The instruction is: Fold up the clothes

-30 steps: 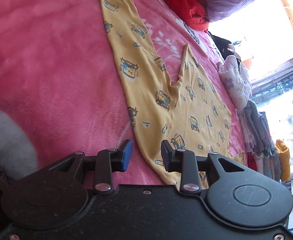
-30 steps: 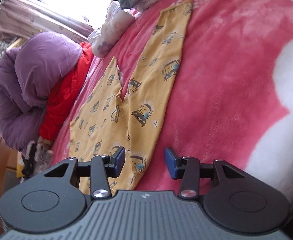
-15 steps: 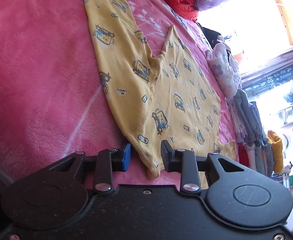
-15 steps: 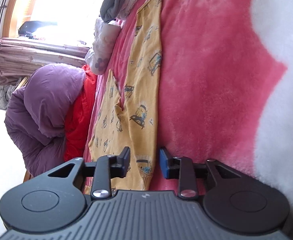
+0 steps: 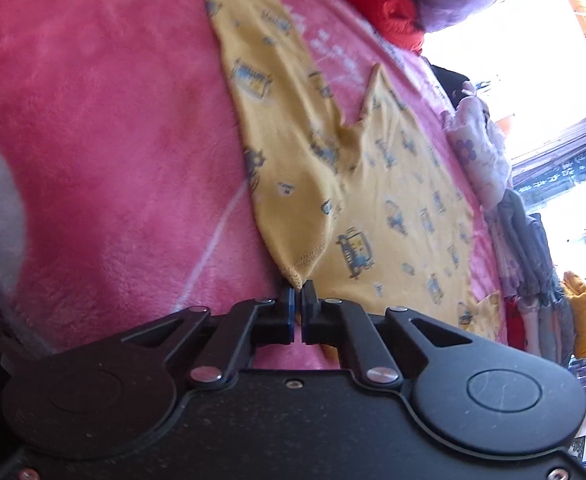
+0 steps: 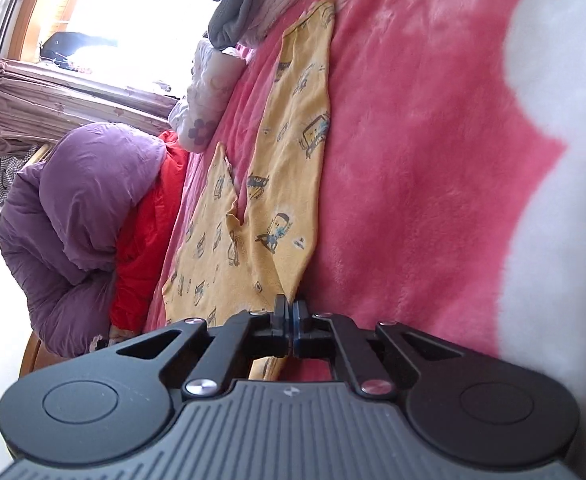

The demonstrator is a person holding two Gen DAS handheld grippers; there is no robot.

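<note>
half a second ago our jaws stood apart over the yellow trousers (image 5: 373, 184); now the left gripper (image 5: 297, 294) is clamped on a hem corner and the right gripper (image 6: 289, 309) on an edge, the garment spread ahead of both on the pink bed (image 5: 105, 128). so we judge the fold can begin. shop signs beyond are unreadable.

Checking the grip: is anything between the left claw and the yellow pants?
Nothing: in the left wrist view the left claw is shut directly on a corner of the yellow pants.
</note>
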